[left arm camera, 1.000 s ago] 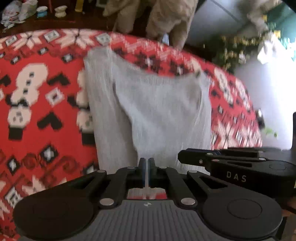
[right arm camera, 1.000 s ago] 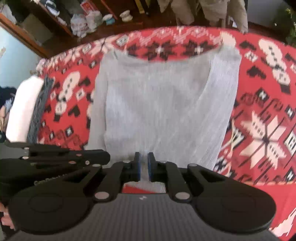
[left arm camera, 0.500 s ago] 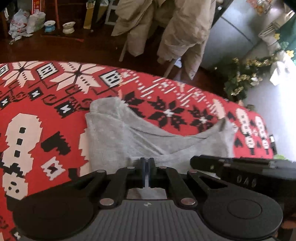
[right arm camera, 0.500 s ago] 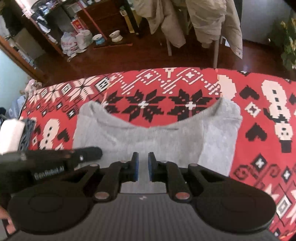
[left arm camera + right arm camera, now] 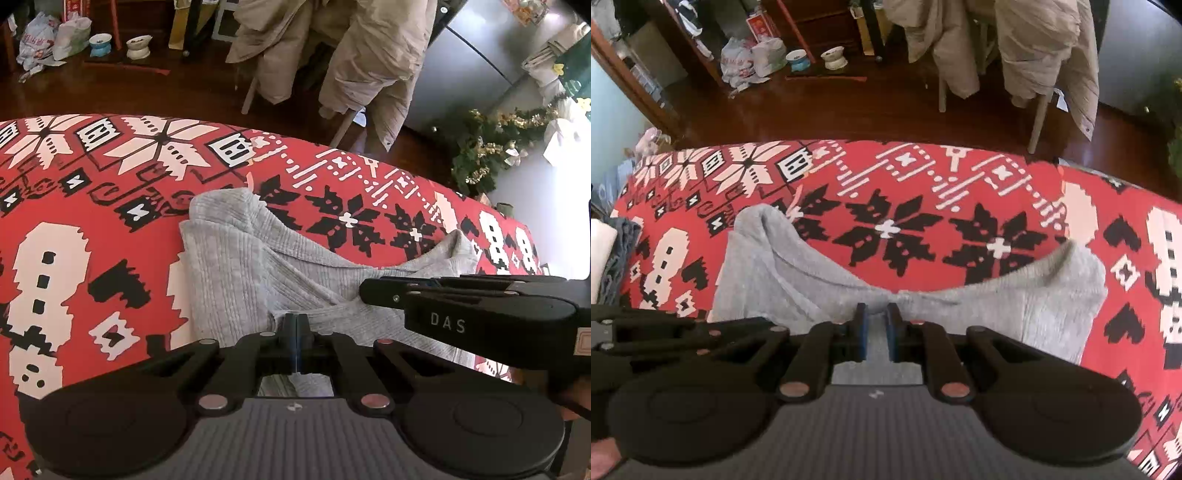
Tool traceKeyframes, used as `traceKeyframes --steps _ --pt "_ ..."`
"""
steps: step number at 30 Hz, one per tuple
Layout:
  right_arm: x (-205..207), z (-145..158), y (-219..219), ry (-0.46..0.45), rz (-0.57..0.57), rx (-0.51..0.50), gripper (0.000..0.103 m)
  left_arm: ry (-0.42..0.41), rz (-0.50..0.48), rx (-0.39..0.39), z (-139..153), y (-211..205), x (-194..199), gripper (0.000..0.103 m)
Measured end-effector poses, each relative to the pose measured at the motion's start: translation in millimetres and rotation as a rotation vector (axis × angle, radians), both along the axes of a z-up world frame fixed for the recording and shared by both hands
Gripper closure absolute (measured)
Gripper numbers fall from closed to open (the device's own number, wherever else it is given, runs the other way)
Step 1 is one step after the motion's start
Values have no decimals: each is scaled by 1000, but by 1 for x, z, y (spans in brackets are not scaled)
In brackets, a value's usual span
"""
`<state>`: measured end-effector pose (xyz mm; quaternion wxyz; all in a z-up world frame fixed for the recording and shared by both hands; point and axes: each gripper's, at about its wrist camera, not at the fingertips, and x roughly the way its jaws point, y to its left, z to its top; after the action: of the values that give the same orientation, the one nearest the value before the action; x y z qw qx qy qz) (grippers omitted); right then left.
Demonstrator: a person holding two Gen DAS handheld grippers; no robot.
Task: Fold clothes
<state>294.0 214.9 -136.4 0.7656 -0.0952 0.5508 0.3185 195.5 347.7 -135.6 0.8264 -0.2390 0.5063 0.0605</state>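
Left gripper (image 5: 296,325), its two fingers pressed together on a fold of the grey ribbed garment (image 5: 236,266), with the fabric pinched between the pads and a little of it showing below them. Right gripper (image 5: 875,321), fingers nearly closed with a narrow strip of the same garment (image 5: 1056,295) caught between the blue pads (image 5: 862,334). In the left wrist view the right gripper (image 5: 373,290) enters from the right, just beside the left one and level with it. The garment's long axis runs crosswise to both tools, left to right; its near edge is gathered at the fingertips, and two corners rise ahead of the tools, one forward and to the left, the other forward and to the right, so that the far edge sags in a shallow V toward the grippers. The cloth lies directly ahead of and beneath the fingers, resting on a red patterned cover (image 5: 897,173) with white and black motifs that extends beyond it on every side. Ahead of the cover stands a chair draped with beige coats (image 5: 1041,48) on a dark wooden floor (image 5: 820,110).
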Motion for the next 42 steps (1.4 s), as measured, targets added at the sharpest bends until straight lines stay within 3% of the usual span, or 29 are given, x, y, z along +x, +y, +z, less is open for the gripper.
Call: traceKeyframes --steps 7,11,18,22,30,35,39,42 --pt "-15 21 -7 36 12 46 92 1 1 -17 5 -1 -3 101" --pt "-25 7 5 25 68 3 92 11 -2 -5 -3 -2 -5 101" --pt "-21 4 12 -21 21 29 93 -2 5 -8 0 -1 -9 101" --pt "-29 13 6 2 39 53 93 -12 22 1 6 -1 -11 102" --pt "-26 -1 15 19 44 78 92 -4 57 -20 0 6 -14 102" --pt "-22 17 -6 -3 3 89 92 -25 54 -19 10 3 -14 102" --pt "-14 30 -28 -77 -2 18 92 -47 28 -23 17 -6 -7 102" --pt "2 22 -36 -97 9 -61 92 -43 6 -35 10 -15 1 102"
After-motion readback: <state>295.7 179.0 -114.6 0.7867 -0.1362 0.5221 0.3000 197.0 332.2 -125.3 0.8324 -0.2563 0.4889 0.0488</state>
